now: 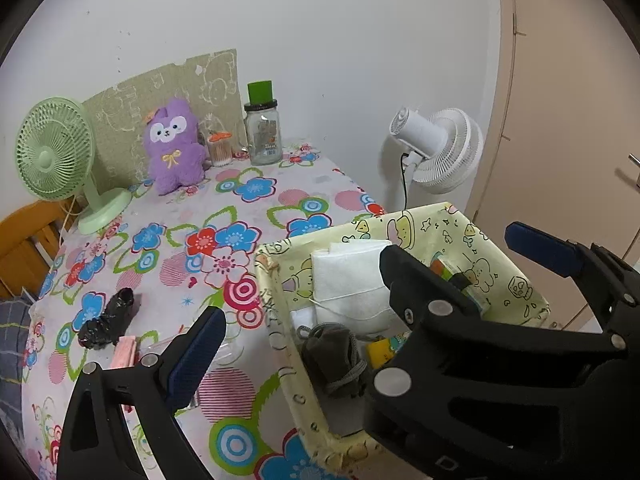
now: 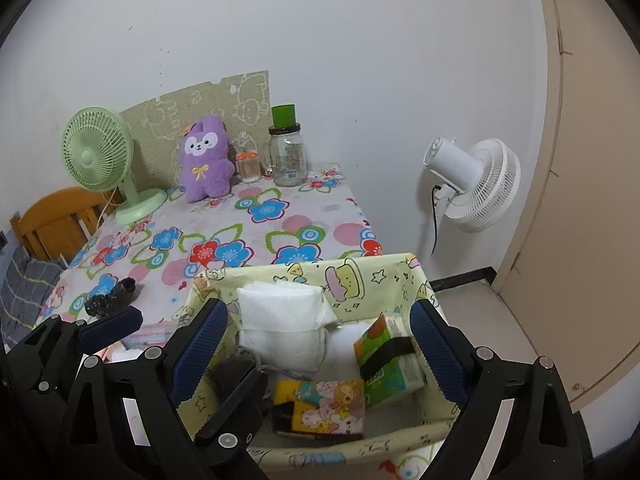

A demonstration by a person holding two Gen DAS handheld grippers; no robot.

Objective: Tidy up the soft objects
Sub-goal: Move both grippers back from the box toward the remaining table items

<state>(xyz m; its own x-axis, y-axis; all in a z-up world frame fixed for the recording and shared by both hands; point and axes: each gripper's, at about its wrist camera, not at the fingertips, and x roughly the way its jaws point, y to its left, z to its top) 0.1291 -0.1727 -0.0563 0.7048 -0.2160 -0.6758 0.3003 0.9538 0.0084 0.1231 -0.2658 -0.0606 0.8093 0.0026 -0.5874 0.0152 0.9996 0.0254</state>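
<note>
1. The right gripper, black hinged plastic with ribbed blue pads, hangs nearest over the pale yellow cartoon-print fabric basket; its fingers stand wide, holding nothing.
2. The left gripper, of the same build, has its jaws spread wide and empty; one finger is over the floral tablecloth, the other over the basket.
3. In the basket lie folded white cloths, a green tissue pack, a yellow printed soft pack and a grey drawstring pouch.
4. A crinkled black plastic bag lies on the cloth; a fluffy purple plush toy sits upright at the back, between a mint-green desk fan and a glass jar with a green lid.
</note>
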